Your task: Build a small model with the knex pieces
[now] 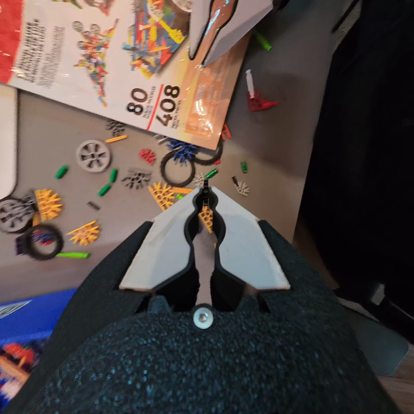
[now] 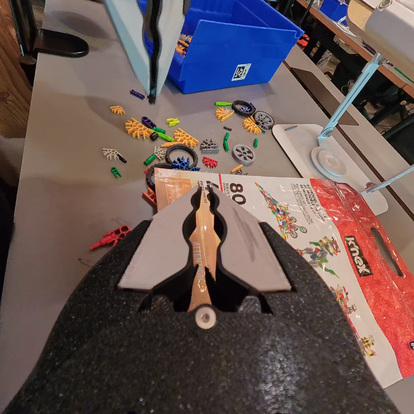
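My left gripper [image 1: 205, 190] is shut on a small black rod [image 1: 205, 184] that sticks out past its tips. It hangs above loose toy building pieces: a yellow fan connector [image 1: 163, 195] and a black tyre [image 1: 178, 170]. In the right wrist view it [image 2: 152, 98] points down by the blue bin. My right gripper [image 2: 205, 190] has its jaws almost together, and its tips pinch the orange corner of a printed plastic bag [image 2: 280, 224] that lies flat. In the left wrist view it [image 1: 198, 60] touches the bag [image 1: 112, 67].
Several connectors, rods, tyres and a grey wheel [image 2: 243, 154] lie scattered on the grey table [image 2: 67, 134]. A blue bin [image 2: 235, 44] with pieces inside stands at the back. A white lamp base [image 2: 313, 143] stands to the right. A red piece [image 2: 114, 235] lies by the table's left edge.
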Tool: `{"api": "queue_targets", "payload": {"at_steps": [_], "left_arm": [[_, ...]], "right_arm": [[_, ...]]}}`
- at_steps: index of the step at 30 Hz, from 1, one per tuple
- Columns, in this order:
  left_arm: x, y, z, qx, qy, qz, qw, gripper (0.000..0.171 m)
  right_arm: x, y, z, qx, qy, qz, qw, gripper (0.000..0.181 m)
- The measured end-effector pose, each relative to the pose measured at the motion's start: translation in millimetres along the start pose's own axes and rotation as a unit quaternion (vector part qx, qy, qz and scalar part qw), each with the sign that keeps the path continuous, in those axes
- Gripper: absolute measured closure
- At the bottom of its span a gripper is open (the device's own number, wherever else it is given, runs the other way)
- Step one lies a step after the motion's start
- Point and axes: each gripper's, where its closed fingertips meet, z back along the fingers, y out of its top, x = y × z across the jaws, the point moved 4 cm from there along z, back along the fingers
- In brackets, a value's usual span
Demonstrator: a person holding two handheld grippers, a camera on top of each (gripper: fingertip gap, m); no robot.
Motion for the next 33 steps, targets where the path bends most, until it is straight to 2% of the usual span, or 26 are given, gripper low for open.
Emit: {"api": "queue_targets", "payload": {"at_steps": [5,8,11,19,23,33], "left_arm": [[22.8,8.8,-31.9,0.048,-0.068,0.042,0.996,0.170],[30.1,8.4,-43.4,0.050,-0.080,0.043,0.995,0.170],[41.6,11.6,-52.6,0.062,-0.119,0.047,0.990,0.170],[46.3,-1.4,-74.2,0.002,-0.131,0.019,0.991,0.170],[46.0,-1.6,-78.0,0.007,-0.145,0.034,0.989,0.169],[38.4,-2.1,-79.3,0.016,-0.103,0.026,0.994,0.162]], "right_arm": [[-0.1,-1.3,-0.5,-0.005,-0.003,0.004,1.000,0.176],[0.2,-1.4,-0.7,-0.006,-0.002,0.001,1.000,0.176],[-0.7,-2.1,-1.7,-0.008,0.000,0.002,1.000,0.175],[-0.4,-3.9,-2.6,-0.013,0.002,-0.001,1.000,0.175],[-0.7,-3.9,-2.7,-0.013,0.003,-0.001,1.000,0.175],[-1.6,-4.0,-2.7,-0.014,0.005,-0.002,1.000,0.175]]}}
